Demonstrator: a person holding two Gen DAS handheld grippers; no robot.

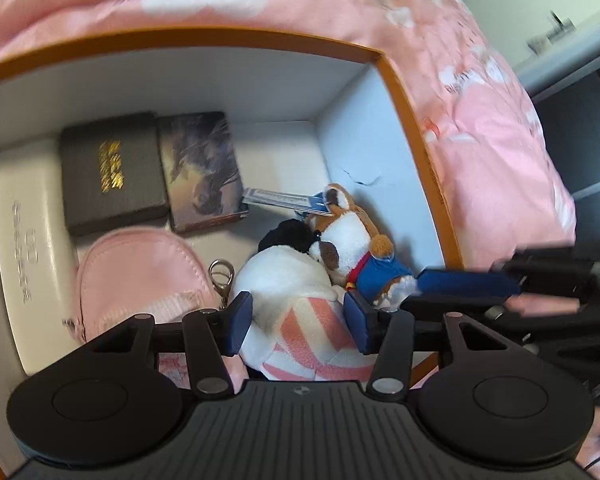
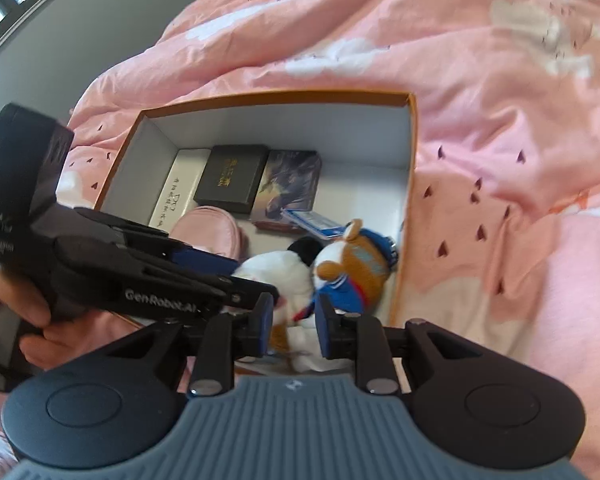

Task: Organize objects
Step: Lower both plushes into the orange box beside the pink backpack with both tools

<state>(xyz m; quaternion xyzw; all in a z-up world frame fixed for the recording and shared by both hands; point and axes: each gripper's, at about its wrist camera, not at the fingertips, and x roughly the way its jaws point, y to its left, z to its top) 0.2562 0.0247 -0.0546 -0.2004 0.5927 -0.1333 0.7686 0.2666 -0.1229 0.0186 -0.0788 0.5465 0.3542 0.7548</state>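
Note:
An orange-rimmed box (image 1: 400,92) with white walls sits on the pink bed; it also shows in the right wrist view (image 2: 410,152). Inside lie a white and pink striped plush (image 1: 296,312), a brown and white dog plush (image 1: 352,240) in a blue shirt, a pink pouch (image 1: 136,276), a dark box with gold lettering (image 1: 112,172), a picture-covered box (image 1: 202,168) and a white case (image 1: 24,248). My left gripper (image 1: 298,324) has its pads on either side of the striped plush. My right gripper (image 2: 292,326) closes around the dog plush's (image 2: 356,260) lower part.
The pink quilt (image 2: 500,120) with white patches surrounds the box. A blue and white tag (image 1: 284,200) lies by the dog plush's head. A metal clasp (image 1: 222,276) sits beside the pouch. A grey wall and shelving (image 1: 580,120) stand at the right.

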